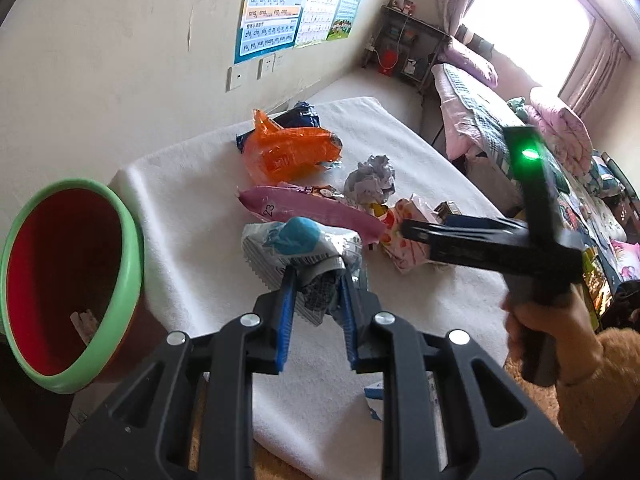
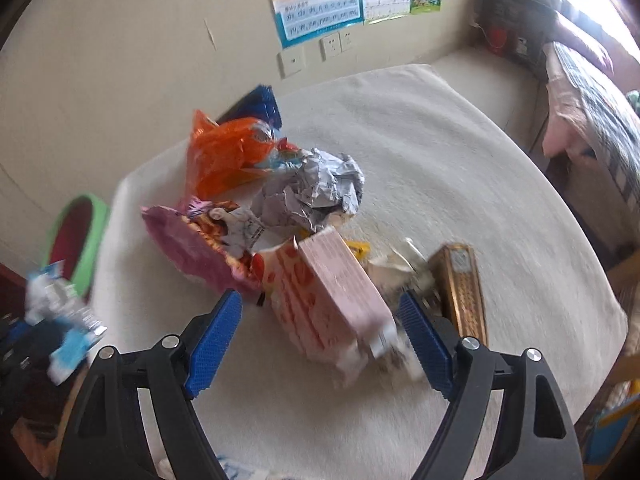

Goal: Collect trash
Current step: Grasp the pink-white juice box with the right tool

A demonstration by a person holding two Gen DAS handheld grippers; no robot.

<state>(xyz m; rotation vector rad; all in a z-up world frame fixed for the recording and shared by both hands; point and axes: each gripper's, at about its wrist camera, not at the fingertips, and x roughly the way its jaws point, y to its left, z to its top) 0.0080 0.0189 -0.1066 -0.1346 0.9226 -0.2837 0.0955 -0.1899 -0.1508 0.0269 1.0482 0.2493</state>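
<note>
Left tongs (image 1: 316,280): you have them pinching the blue-and-white wrapper (image 1: 296,248), lifted just right of the bin (image 1: 120,280).
Right tongs (image 2: 320,320): spread around the pink carton (image 2: 332,300) on the counter (image 2: 480,200).
Handling: wrapper probably light, crinkly, slippery; keep its bunched end. Carton looks soft; squeeze its flat sides.

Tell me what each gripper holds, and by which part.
Left gripper: white and blue wrapper, pinched at its crumpled lower end. Right gripper: nothing, jaws open.

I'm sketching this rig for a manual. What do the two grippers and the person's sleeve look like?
Both the left gripper and the right gripper have black open-frame arms, silver round bolts and blue ribbed finger pads. The right gripper's black handle shows a green light. The sleeve is fuzzy tan.
</note>
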